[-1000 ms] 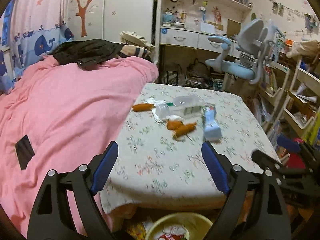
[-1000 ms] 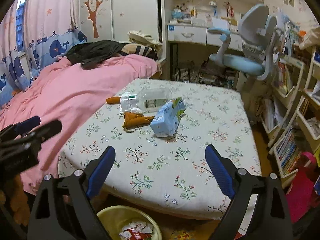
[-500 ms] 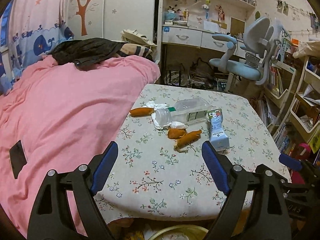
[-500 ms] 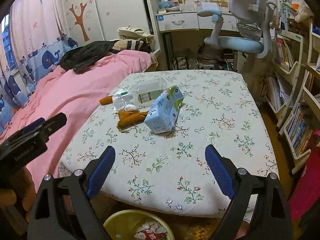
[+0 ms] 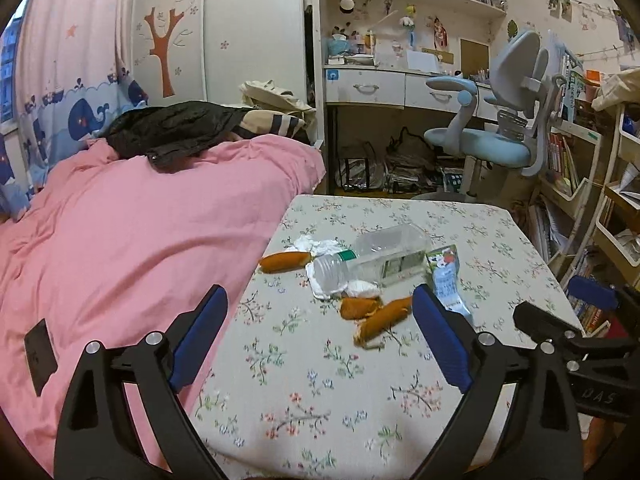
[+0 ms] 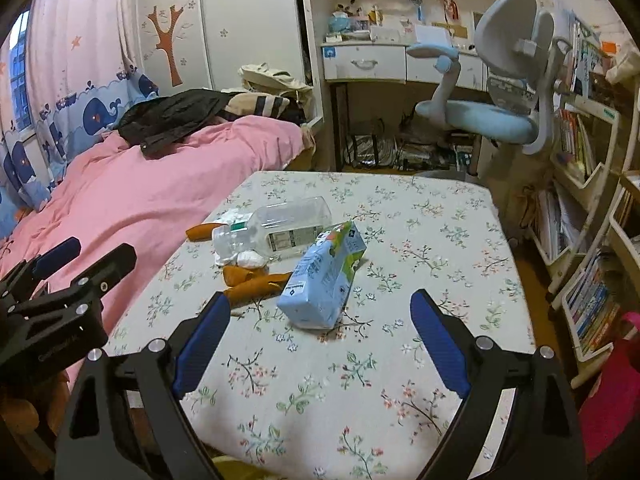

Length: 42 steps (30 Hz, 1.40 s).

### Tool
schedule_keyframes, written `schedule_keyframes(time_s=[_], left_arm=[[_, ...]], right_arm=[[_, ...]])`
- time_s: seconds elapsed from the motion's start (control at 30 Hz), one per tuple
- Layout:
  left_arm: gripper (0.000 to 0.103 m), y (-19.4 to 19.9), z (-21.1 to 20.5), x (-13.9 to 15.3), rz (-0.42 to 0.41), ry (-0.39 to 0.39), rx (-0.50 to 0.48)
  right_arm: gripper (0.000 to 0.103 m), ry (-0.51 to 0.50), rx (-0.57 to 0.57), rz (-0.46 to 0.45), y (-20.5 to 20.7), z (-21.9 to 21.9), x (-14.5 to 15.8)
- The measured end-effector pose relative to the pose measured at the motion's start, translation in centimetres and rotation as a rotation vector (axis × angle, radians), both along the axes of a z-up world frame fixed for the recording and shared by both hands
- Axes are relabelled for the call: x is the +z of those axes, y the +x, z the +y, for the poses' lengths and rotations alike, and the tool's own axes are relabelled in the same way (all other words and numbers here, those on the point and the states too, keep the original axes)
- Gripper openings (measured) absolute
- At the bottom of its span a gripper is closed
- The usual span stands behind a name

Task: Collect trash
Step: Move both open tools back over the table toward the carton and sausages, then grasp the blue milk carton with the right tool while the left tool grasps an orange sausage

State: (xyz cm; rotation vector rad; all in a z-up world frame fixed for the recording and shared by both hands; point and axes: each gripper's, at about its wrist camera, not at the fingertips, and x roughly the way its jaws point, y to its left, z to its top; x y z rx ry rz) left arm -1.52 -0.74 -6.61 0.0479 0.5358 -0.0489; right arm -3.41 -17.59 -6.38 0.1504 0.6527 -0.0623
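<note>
Trash lies together on the floral-cloth table (image 5: pixel 320 392) (image 6: pixel 420 232): a clear plastic bottle (image 5: pixel 372 256) (image 6: pixel 276 228) on its side, a blue drink carton (image 5: pixel 446 280) (image 6: pixel 324 280), orange peel-like scraps (image 5: pixel 380 316) (image 6: pixel 256 284) and crumpled white tissue (image 5: pixel 316 246) (image 6: pixel 244 258). My left gripper (image 5: pixel 319 292) hovers over the table's near left part, its jaws opening with nothing between them. My right gripper (image 6: pixel 320 296) stands open just short of the carton, holding nothing. Each gripper also shows at the edge of the other's view.
A bed with a pink cover (image 5: pixel 120 240) butts against the table's left side, a dark flat object (image 5: pixel 38 356) lying on it. A blue desk chair (image 6: pixel 492 120) and desk stand behind. Bookshelves (image 6: pixel 588 288) line the right. A sliver of yellow bin rim (image 6: pixel 230 459) shows below.
Both grippers have moved forward over the table, closer to the trash. The yellow bin has slipped almost out of view below. The left jaws stand slightly wider.
</note>
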Motion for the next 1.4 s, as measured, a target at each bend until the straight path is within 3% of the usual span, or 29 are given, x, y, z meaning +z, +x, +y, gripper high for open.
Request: schedule_keyframes(time_s=[0.47,0.8,0.87,1.0,1.1,1.17,1.3,1.4], left_arm=[[0.094,4.4,-0.4,-0.4,0.020,-0.007,0.019],[0.094,8.4,0.8,-2.1,0.131,-0.044,0.029],[0.094,9.2,1.3,-2.6,0.159,-0.060,0.036],[0.094,10.7,1.6,-3.9,0.221,-0.075,0.022],[0.089,11.3,0.9,-4.9,0.253,-0.064,-0.030],[0.086,11.5,-0.3,-5.7,0.281,-0.030,-0.090],[0.074,11.3,-4.0,-8.1,0.328,0.126,-0.212],[0.072,11.5,-5.5,-9.5,0.369,0.154,-0.257]], right_arm=[[0.088,0.095,-0.033,0.112,7.0,-2.1,-3.5],[0.088,0.106,-0.003,0.226,10.3,-1.8,-6.8],[0.081,0.122,0.006,0.253,10.6,-2.1,-7.4],[0.052,0.165,0.016,0.299,10.4,-3.5,-7.9],[0.041,0.179,0.009,0.307,9.7,-4.8,-7.7],[0.040,0.199,0.007,0.308,9.0,-5.7,-7.4],[0.040,0.214,0.012,0.308,7.7,-6.9,-7.0],[0.040,0.216,0.018,0.314,7.3,-7.4,-7.0]])
